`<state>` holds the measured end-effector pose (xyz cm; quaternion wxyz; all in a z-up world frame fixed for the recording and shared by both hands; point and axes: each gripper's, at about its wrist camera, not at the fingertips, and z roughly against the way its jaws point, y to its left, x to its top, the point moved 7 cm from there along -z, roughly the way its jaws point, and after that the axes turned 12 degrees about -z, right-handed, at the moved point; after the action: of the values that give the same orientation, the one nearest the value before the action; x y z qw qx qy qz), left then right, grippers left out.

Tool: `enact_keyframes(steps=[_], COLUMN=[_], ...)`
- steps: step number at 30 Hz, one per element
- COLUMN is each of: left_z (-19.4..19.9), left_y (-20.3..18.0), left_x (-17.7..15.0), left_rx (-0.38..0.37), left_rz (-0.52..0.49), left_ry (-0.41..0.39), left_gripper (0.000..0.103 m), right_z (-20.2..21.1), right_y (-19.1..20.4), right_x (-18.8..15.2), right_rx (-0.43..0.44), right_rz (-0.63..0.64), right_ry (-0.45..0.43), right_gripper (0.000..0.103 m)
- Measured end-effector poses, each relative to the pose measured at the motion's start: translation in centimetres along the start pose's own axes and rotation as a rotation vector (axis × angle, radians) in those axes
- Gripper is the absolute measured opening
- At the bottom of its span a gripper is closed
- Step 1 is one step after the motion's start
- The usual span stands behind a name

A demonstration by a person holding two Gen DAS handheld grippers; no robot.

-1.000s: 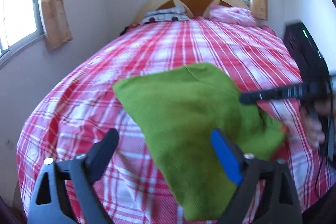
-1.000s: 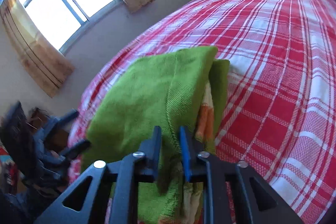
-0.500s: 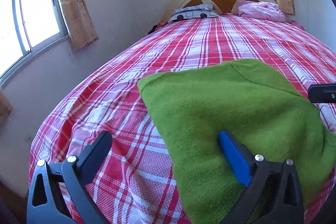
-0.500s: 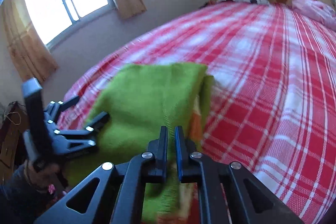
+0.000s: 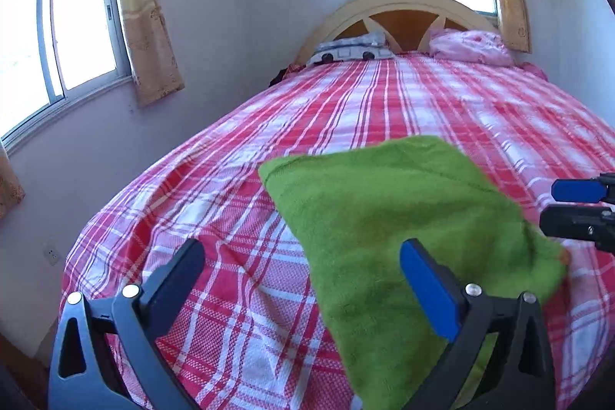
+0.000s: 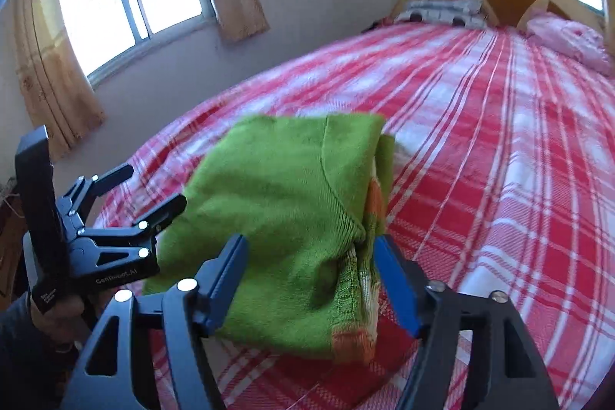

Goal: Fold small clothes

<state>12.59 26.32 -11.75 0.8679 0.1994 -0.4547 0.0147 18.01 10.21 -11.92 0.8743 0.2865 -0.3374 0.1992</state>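
A green knitted garment (image 5: 384,210) with an orange-trimmed hem (image 6: 353,344) lies folded on the red plaid bed sheet (image 5: 346,102). My left gripper (image 5: 301,256) is wide open at the garment's near left corner, its blue pad hovering over the cloth and nothing gripped. My right gripper (image 6: 311,256) has its jaws opening. The garment's folded edge (image 6: 288,187) lies between and below the pads, which do not press on it. Each gripper shows in the other's view: the left gripper (image 6: 150,187) at the garment's left side, the right gripper (image 5: 549,208) at its right edge.
The bed runs back to a curved wooden headboard (image 5: 403,14) with a grey-white pillow (image 5: 349,50) and a pink pillow (image 5: 469,47). A wall with curtained windows (image 5: 77,18) borders the bed's left side. A person's hand (image 6: 50,317) holds the left gripper.
The right gripper, earlier shut on the garment's edge, has let go, spread its jaws and pulled back and upward. The garment now rests on the bed. The left gripper stays open.
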Motion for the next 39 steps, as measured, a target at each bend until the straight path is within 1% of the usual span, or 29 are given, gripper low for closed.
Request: enact_keyframes(steps=[3,6,9,21,39], left_z=[1.4,2.5,3.4,4.6,4.7], left_y=[-0.2,-0.2,-0.3,0.4,0.5], left_x=[1.1,1.9,2.5,3.0,2.9], left_rx=[-0.033,-0.059,-0.069,-0.074,-0.076], left_rz=[0.018,0.038,0.042,0.075,0.077], left_ry=[-0.029,-0.055,-0.081,-0.113,-0.111], left_gripper=[0.103,0.103,0.103,0.103,0.103], right_z=[3.0,4.7,6.1,6.6,7.2], right_y=[1.4,2.2,2.6,3.0,2.8], right_x=[0.5,0.7,0.9,1.0,1.4], right_rx=[-0.027,-0.05,-0.064,-0.064,-0.063], right_rz=[0.038,0.069,0.078,0.069,0.057], right_ry=[-0.076,-0.116,-0.148,-0.178,-0.197], right_gripper=[0.07,0.07,0.07,0.07,0.07])
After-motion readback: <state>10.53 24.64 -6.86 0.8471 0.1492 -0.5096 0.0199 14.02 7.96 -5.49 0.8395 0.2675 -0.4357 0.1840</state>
